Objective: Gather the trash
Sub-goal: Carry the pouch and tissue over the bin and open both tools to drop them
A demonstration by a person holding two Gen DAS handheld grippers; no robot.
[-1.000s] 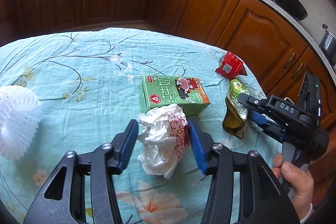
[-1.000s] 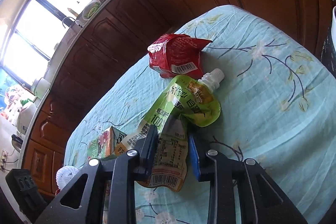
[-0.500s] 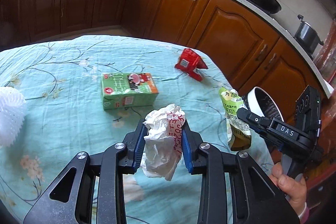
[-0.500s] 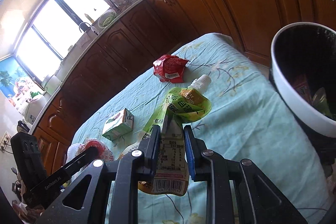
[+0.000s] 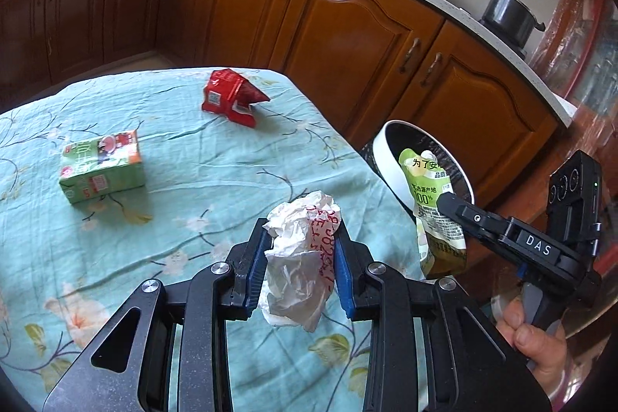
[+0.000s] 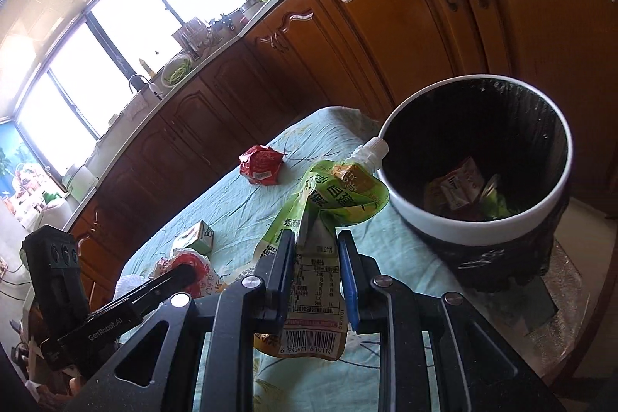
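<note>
crumpled paper (image 5: 299, 257) in left tool (image 5: 299, 267) — green pouch (image 5: 430, 203) in right tool (image 5: 448, 199)

"DAS" on right tongs (image 5: 448, 203), "GenRobot.AI" on left tongs (image 6: 181, 273), "100%" on pouch (image 5: 428, 197)

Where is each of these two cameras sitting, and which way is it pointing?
Left wrist: on the left gripper, looking across the table; its fingers hold crumpled paper, and the person's right hand shows.
Right wrist: on the right gripper, facing the bin; its fingers pinch a green pouch.
Shared: bin, pouch, paper, red wrapper, green carton; each also sees the other gripper.
</note>
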